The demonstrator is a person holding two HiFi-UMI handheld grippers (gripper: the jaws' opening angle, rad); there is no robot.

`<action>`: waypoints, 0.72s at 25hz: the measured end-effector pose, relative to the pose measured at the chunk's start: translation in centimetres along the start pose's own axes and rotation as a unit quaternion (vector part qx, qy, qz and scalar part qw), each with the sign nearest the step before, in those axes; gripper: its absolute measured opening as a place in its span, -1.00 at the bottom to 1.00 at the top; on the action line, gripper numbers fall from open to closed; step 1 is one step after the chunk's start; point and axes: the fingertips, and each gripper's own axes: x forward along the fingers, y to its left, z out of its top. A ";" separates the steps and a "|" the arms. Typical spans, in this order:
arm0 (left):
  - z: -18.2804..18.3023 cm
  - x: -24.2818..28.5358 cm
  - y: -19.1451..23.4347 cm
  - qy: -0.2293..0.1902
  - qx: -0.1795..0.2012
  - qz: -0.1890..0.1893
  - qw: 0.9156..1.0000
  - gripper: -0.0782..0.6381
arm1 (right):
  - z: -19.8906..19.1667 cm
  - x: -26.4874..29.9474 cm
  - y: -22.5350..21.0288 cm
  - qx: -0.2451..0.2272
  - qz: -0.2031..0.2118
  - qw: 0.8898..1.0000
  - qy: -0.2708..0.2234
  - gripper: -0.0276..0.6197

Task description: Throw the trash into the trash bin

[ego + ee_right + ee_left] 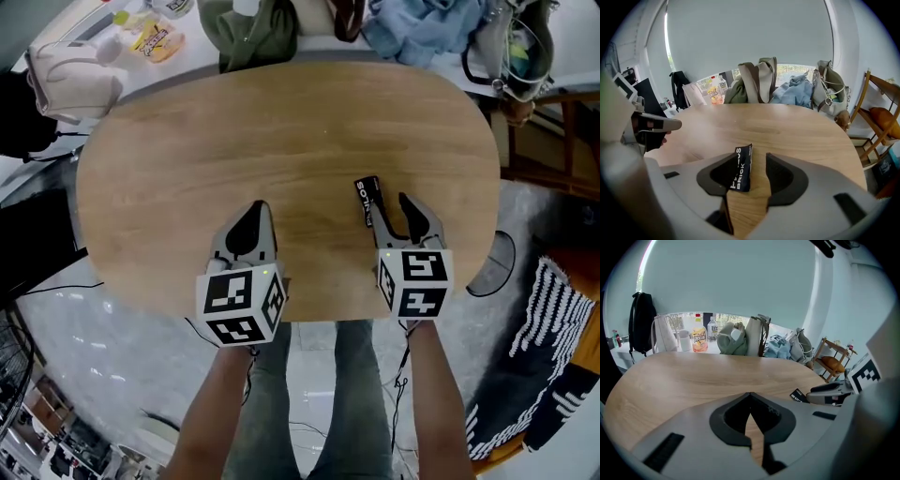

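Note:
A small black wrapper with white print (368, 200) lies on the oval wooden table (281, 131), right of its middle. My right gripper (389, 208) is open, one jaw on each side of the wrapper. In the right gripper view the wrapper (742, 168) rests against the left jaw, and bare wood shows between it and the right jaw. My left gripper (260, 208) hovers over bare table to the left, shut, its tips meeting with nothing between them (750, 397). In the left gripper view the wrapper (799, 396) shows beside the right gripper. No trash bin is in view.
A white counter beyond the table holds a beige bag (70, 70), a snack packet (159, 42), an olive garment (248, 33) and blue cloth (422, 28). A wooden rack (553, 122) and a striped rug (553, 319) are to the right. The person's legs are at the near edge.

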 end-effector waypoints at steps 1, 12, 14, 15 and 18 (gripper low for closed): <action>0.0 0.1 0.2 0.000 -0.001 0.001 1.000 -0.75 | -0.1 0.2 0.2 0.000 0.001 1.000 0.002 -0.32; 0.0 0.8 1.5 0.000 -0.006 0.005 1.000 -0.75 | -0.7 1.6 0.6 -0.001 -0.005 1.000 0.019 -0.53; -0.1 0.8 1.5 0.001 -0.007 0.005 1.000 -0.75 | -0.8 1.6 0.7 -0.002 -0.005 1.000 0.021 -0.57; -0.1 0.8 1.6 0.002 -0.007 0.006 1.000 -0.75 | -0.8 1.7 0.7 -0.003 -0.005 1.000 0.023 -0.59; -0.2 0.9 1.6 0.002 -0.008 0.006 1.000 -0.75 | -1.0 1.7 0.8 -0.008 -0.006 1.000 0.027 -0.64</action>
